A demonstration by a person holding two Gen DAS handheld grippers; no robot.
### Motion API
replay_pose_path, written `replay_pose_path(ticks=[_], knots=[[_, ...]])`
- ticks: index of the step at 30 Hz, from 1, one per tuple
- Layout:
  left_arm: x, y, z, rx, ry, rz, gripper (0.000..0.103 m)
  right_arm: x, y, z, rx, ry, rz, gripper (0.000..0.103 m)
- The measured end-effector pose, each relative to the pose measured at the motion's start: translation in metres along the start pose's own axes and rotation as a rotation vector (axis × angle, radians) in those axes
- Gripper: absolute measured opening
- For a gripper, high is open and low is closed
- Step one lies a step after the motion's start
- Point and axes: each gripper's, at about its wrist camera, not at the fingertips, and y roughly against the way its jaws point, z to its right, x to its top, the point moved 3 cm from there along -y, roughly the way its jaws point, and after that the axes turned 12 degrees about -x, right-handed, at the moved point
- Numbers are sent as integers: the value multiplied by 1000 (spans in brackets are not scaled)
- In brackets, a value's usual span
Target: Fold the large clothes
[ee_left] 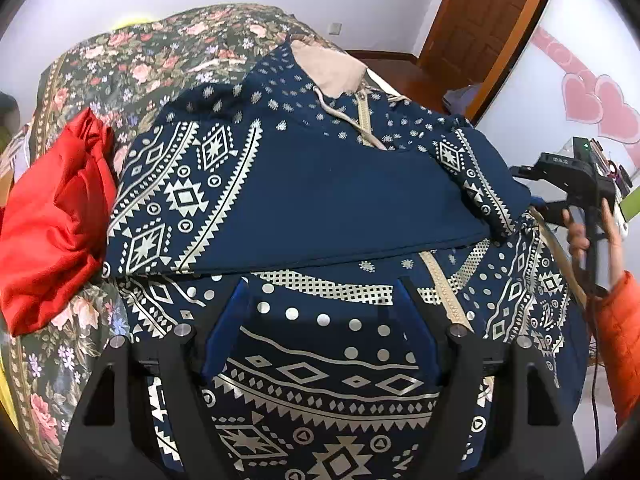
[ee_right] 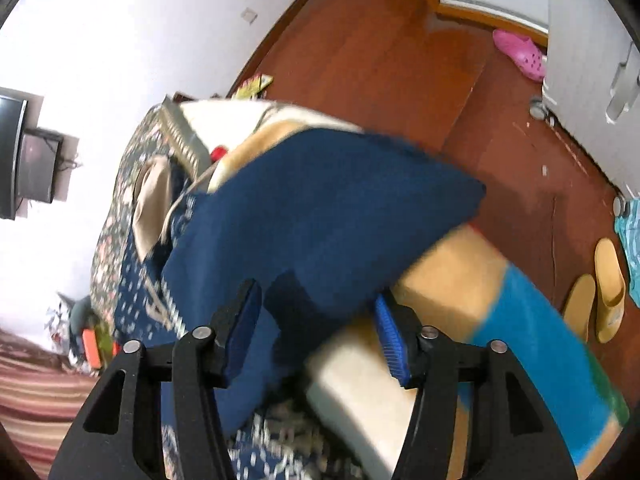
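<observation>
Hoodie (ee_left: 320, 200) lies spread across the bed (ee_left: 120, 64), partly folded over; left claw (ee_left: 320, 308) hovers open above it, right claw (ee_right: 316, 316) open around a lifted fold.

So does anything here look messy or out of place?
A red garment lies crumpled in a heap beside the navy patterned hoodie on the floral bedspread, unfolded. On the floor, one pink clog sits alone near the doorway.

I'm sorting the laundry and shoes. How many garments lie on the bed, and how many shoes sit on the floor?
Blue patterned hoodie: 1
Red garment: 1
Pink clog: 1
Yellow slippers: 2
Total: 5
</observation>
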Motion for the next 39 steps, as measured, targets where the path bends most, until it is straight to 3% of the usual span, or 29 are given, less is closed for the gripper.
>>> replay_pose_path(ticks=[2,3,6,11,19,21,24,28,34,36,39], knots=[[-2,-3,-4,-19,28,-10,74,8,-5,-1,-31,-20,15,13],[-3,-3,-6,-24,38,-11,74,10,-5,-2,-25,-32,20,11],[-5,-2,-12,-25,52,2,74,10,9,-16,-38,4,76,9],[-7,-2,-25,-20,79,13,74,-2,51,-62,-34,168,218,8],[-8,11,-38,-4,110,46,74,-68,110,-187,131,536,319,7],[-9,19,-37,13,93,63,74,-95,110,-216,179,624,288,7],[-11,31,-38,32,76,86,74,-131,87,-241,228,698,164,7],[-16,47,-43,36,88,108,74,-168,36,-251,175,757,12,8],[-28,65,-54,80,80,118,74,-193,-27,-234,107,707,-238,11],[-30,66,-57,93,76,114,74,-201,-34,-227,76,718,-293,11],[-32,65,-56,104,67,108,74,-208,-26,-225,42,788,-307,14]])
